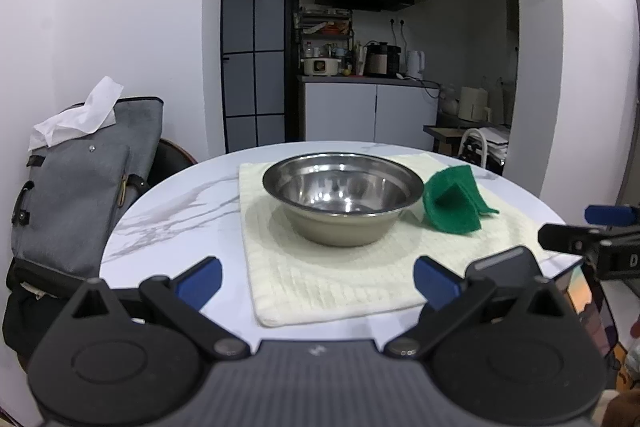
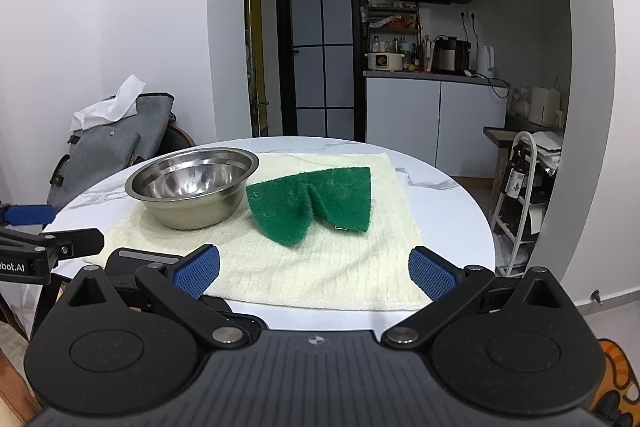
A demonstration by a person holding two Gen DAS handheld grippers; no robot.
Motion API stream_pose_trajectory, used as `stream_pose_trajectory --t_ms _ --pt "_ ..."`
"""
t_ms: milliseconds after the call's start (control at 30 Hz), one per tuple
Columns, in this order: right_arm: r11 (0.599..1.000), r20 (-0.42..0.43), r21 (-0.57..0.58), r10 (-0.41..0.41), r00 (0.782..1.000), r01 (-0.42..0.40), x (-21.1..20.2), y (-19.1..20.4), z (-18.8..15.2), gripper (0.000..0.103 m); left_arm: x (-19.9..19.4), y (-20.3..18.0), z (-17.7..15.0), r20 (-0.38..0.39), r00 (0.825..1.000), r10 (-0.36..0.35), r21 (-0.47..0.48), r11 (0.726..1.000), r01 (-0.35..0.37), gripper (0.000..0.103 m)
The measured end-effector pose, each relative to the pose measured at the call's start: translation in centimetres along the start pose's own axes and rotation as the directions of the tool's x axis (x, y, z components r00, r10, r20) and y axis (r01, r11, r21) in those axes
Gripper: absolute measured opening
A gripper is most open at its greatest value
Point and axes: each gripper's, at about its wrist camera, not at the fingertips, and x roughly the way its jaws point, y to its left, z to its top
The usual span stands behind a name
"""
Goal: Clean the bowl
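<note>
A: Where does the round, shiny stainless-steel bowl (image 1: 343,198) sit?

B: Upright on the cream woven cloth (image 1: 332,275) spread over the round white marble-patterned bench (image 1: 176,211), left of the crumpled green scouring pad (image 2: 312,203), which lies just beside it on the same cloth. Whether pad and bowl touch cannot be told.

A: And the tools?

B: The left hand-held gripper (image 1: 318,281) has its blue pads spread wide with nothing between them, at the near edge of the bench facing the bowl. The right hand-held gripper (image 2: 314,273) is equally wide and empty, facing the pad.

A: How would the bowl likely handle?

B: Probably light, rigid and slippery; thin polished steel would skate on the cloth when rubbed. The flared rim looks like the best hold, one pad inside the wall and one outside, on the near-left side, clear of the scourer.

A: And the pad?

B: Soft, springy and coarse, so it should compress. The raised fold at its middle offers an easy pinch.
</note>
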Motion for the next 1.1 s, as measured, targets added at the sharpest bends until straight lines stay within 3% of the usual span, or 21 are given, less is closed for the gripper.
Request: stream_pose_trajectory --t_ms 700,1100 --pt "0.999 0.038 0.033 -0.018 0.999 0.017 -0.5 -1.0 0.0 0.103 0.0 1.4 0.1 0.003 1.0 -0.017 -0.043 0.999 0.017 0.103" --pt "0.998 0.035 0.039 0.047 0.998 -0.049 -0.3 -1.8 0.0 0.103 -0.1 2.2 0.4 0.032 0.998 -0.046 -0.081 0.996 0.048 0.103"
